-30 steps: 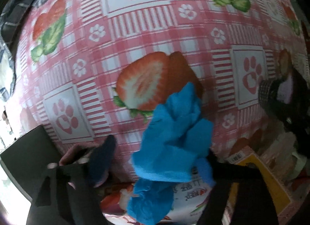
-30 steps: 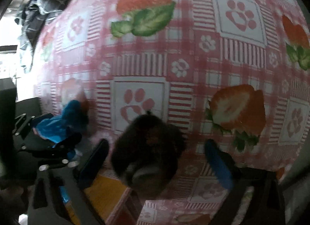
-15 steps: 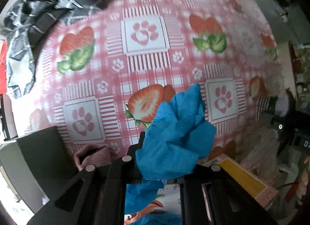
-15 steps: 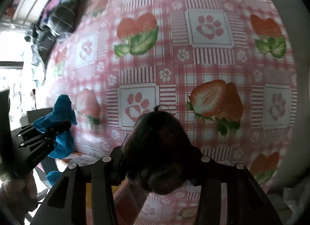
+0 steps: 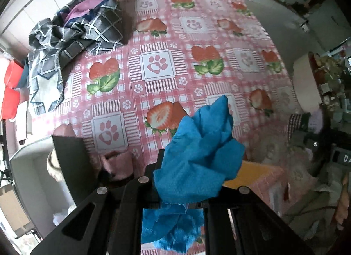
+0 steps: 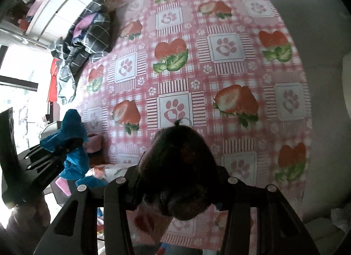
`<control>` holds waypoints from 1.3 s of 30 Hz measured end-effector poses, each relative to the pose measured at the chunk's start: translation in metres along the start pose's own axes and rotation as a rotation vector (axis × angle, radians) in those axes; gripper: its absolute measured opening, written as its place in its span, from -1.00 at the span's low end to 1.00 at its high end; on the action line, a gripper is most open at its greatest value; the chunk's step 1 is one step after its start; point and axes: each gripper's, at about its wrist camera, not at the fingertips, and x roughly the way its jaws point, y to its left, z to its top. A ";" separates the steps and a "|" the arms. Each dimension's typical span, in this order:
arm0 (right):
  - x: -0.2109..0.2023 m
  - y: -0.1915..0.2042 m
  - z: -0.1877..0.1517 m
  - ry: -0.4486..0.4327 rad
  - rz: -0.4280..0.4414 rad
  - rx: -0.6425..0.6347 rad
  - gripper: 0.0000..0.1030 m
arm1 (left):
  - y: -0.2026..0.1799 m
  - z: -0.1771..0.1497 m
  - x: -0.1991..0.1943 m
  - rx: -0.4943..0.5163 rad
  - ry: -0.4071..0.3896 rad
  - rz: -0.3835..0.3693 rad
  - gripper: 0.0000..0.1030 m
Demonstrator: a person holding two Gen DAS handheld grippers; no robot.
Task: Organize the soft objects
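My left gripper [image 5: 179,189] is shut on a crumpled blue cloth [image 5: 197,158] and holds it above the near edge of a bed with a pink strawberry-and-paw sheet [image 5: 158,66]. The cloth and left gripper also show in the right wrist view [image 6: 70,141]. My right gripper [image 6: 175,184] is shut on a dark brown furry soft toy [image 6: 179,167], held above the same sheet [image 6: 219,46]. The fingertips of both grippers are hidden by what they hold.
A dark checked blanket [image 5: 72,35] lies bunched at the bed's far left. A pink fuzzy item [image 5: 118,163] sits by the near edge beside a dark panel [image 5: 70,163]. An orange box [image 5: 252,173] and clutter lie at the right.
Both grippers closed on their objects and lifted back from the bed, so much more of the sheet and the room shows now.
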 end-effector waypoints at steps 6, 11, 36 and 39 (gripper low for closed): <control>-0.023 0.016 -0.035 -0.049 0.003 0.040 -0.05 | 0.001 -0.038 -0.030 0.026 -0.036 -0.018 -0.73; -0.030 0.036 -0.060 -0.068 0.006 0.052 -0.05 | 0.011 -0.068 -0.041 0.034 -0.040 -0.020 -0.73; -0.012 0.190 -0.101 -0.018 0.002 -0.217 -0.05 | 0.124 -0.155 -0.083 -0.237 -0.122 0.000 -0.73; -0.006 0.214 -0.104 0.001 0.004 -0.278 -0.05 | 0.137 -0.164 -0.086 -0.278 -0.131 0.004 -0.73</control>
